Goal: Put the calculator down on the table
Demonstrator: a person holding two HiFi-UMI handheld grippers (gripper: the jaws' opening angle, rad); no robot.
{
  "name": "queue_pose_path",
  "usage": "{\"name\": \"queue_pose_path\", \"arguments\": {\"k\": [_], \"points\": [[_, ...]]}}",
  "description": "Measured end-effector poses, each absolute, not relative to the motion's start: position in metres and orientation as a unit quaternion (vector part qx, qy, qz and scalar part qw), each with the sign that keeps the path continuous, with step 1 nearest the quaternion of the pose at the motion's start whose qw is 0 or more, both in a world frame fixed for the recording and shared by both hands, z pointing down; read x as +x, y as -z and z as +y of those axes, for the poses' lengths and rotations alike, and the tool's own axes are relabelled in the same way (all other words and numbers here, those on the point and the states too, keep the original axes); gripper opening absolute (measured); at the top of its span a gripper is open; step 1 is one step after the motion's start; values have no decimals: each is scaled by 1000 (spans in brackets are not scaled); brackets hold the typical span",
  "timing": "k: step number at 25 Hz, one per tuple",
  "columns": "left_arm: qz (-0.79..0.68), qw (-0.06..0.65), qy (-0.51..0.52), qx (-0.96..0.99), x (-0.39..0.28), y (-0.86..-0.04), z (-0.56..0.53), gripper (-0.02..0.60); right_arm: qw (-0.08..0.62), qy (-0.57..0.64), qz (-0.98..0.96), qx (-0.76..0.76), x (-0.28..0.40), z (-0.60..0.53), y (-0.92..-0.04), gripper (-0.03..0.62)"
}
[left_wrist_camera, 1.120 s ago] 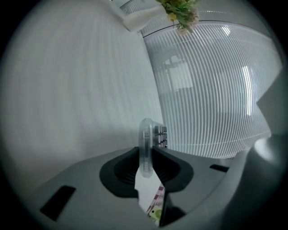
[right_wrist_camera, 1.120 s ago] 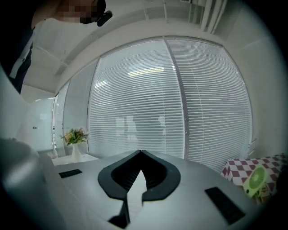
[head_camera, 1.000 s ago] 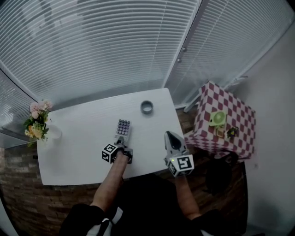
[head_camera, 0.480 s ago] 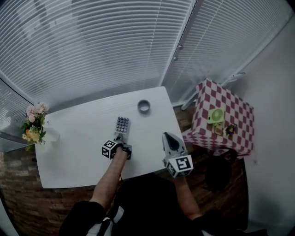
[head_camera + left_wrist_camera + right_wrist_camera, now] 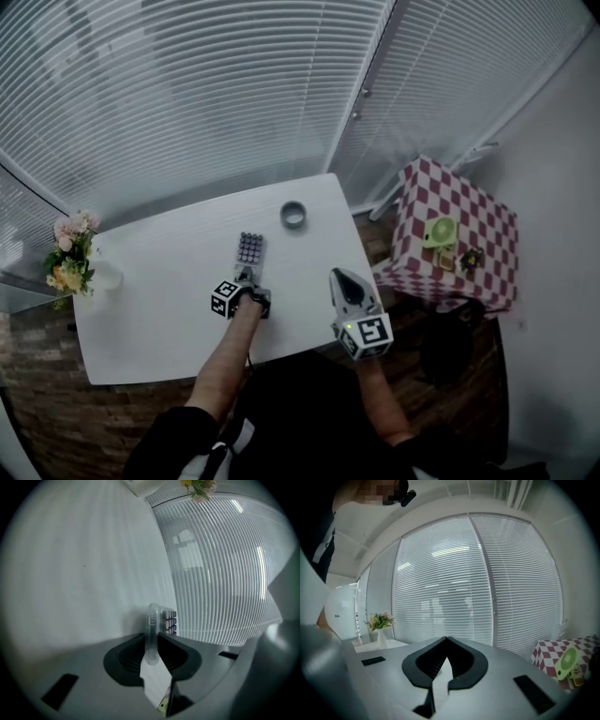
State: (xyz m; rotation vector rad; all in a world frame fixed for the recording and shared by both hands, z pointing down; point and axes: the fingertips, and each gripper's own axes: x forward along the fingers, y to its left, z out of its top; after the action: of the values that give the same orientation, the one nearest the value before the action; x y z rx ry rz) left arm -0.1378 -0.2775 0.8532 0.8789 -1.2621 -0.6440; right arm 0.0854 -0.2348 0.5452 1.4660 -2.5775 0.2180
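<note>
Seen from above, a white table [image 5: 150,309] stands before window blinds [image 5: 206,103]. The left gripper [image 5: 247,278] is clamped on the near end of the calculator [image 5: 249,249]. The calculator lies out over the middle of the table, keys up, with its far end toward the far edge. In the left gripper view the jaws press on both faces of its slim clear casing, and its back is turned to the table top. We cannot tell whether it touches the surface yet. The right gripper [image 5: 341,277] hovers over the table's near right corner, jaws together on nothing.

We judge three risks from here:
- **Early release:** if the jaws let go while there is a gap, the calculator would drop, knock and perhaps skid on the smooth top.
- **Grip at one end:** the hold is on one end of a thin, slick casing, so the free end could sag or swing.
- **Under jaw:** this jaw sits between casing and table, so drawing back before the jaws part fully would drag the calculator toward the near edge.

A grey ring [image 5: 293,216] lies near the far right corner, apart from the calculator. A vase of flowers [image 5: 73,261] stands at the far left corner. Beyond the right edge is a checked side table [image 5: 469,202] bearing a small green fan [image 5: 441,232]. Nothing stands in the way of setting down.
</note>
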Motion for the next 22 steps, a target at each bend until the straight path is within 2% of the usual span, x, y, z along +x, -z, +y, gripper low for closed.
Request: {"name": "queue_pose_path", "arguments": {"k": [5,9,14,19,22], "points": [[-537,681,300,398,-134,-851,-282,90,81,-77,-866,487,81,-233,-549,6],[-521,685,306,408,-132,-843,-281,155,87,-77,-866,487,80,-231,-553,6],[-512,683,316,414,-131,-839,-269,187,82,-82,-867,484,79,-230,-552,6],[-502,671,333,433,-131,-824,-260,192,80,-85,-870,478,76,-228,-552,6],[-489,663,357,440,-132,-812,-259,227,81,-88,-870,479,76,-226,-556,6]]}}
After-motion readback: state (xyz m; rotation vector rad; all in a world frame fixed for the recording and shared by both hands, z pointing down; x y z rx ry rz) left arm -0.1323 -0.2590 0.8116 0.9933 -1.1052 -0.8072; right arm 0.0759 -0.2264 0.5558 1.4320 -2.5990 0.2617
